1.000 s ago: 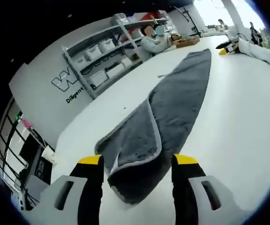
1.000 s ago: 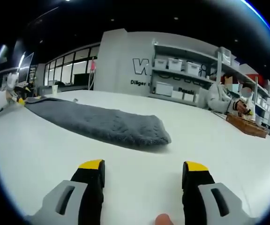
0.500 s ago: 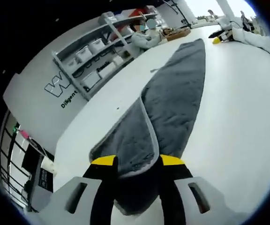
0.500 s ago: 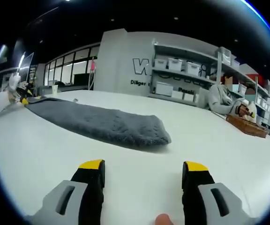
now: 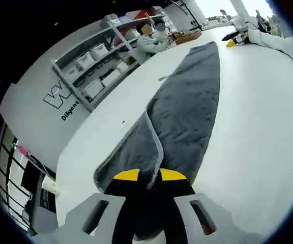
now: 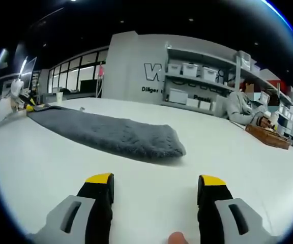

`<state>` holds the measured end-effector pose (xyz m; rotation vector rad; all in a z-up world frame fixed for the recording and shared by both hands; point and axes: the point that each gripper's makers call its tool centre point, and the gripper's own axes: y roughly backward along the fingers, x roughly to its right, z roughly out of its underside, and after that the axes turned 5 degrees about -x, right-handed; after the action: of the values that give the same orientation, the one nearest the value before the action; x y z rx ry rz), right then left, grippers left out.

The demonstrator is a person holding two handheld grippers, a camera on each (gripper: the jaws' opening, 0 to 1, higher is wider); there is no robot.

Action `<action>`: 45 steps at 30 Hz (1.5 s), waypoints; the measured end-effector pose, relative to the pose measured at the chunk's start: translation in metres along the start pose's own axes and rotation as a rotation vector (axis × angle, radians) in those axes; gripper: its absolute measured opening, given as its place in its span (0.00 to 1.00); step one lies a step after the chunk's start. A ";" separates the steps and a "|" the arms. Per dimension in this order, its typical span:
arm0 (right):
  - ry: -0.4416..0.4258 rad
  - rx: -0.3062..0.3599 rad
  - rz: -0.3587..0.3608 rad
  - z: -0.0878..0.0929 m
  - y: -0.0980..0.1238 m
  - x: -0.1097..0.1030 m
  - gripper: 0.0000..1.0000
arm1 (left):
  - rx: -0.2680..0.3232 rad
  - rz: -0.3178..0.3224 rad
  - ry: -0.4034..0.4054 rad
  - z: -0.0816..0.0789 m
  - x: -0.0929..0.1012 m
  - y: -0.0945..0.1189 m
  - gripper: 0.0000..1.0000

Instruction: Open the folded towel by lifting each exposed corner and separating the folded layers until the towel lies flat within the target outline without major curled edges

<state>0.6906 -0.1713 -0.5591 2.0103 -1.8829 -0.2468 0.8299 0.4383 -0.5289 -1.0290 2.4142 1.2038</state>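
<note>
**Left jaws pinch the towel's folded corner**

The grey towel (image 5: 187,112) lies long on the white desk (image 5: 258,127), stretching from 6 towards 1 o'clock in the left gripper view; its folded upper layer's pale hem sits at 6 o'clock, clenched between the left gripper (image 5: 150,175) jaws. The right gripper (image 6: 155,179) hovers with jaws spread wide — the towel at 11 o'clock, well apart; shelving (image 6: 207,76) and a seated person (image 6: 243,109) behind.

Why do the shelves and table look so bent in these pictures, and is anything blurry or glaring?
Fisheye lenses bow straight lines: in the left gripper view the shelves curve and the grey towel stretches long. The right gripper view shows a sharp towel with a soft shadow beneath its near end; its far end looks hazier. Bright window glare washes out the left view's top right corner.
</note>
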 end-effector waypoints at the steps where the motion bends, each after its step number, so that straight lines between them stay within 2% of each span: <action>1: 0.000 0.000 0.000 0.000 0.000 0.000 0.65 | 0.006 0.013 -0.002 -0.001 0.003 0.001 0.03; 4: 0.000 0.000 0.000 0.000 0.000 0.000 0.65 | 0.009 0.029 0.005 -0.001 0.007 0.002 0.02; 8: 0.000 0.000 0.000 0.000 0.000 0.000 0.65 | 0.044 0.054 0.021 -0.008 0.014 0.010 0.02; 17: 0.000 0.001 0.000 0.000 0.001 -0.001 0.65 | 0.145 0.088 0.045 -0.026 0.026 0.045 0.02; 30: 0.000 0.001 0.001 0.000 0.001 0.000 0.65 | 0.247 0.188 0.144 -0.021 0.054 0.081 0.02; 36: -0.001 0.001 0.002 0.000 0.000 0.001 0.65 | 0.246 0.206 0.112 -0.017 0.066 0.093 0.02; 45: -0.001 0.001 0.001 0.000 0.000 0.001 0.65 | 0.243 0.238 0.111 -0.008 0.086 0.107 0.02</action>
<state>0.6912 -0.1721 -0.5587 2.0100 -1.8850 -0.2459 0.6946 0.4343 -0.5038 -0.7735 2.7485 0.9081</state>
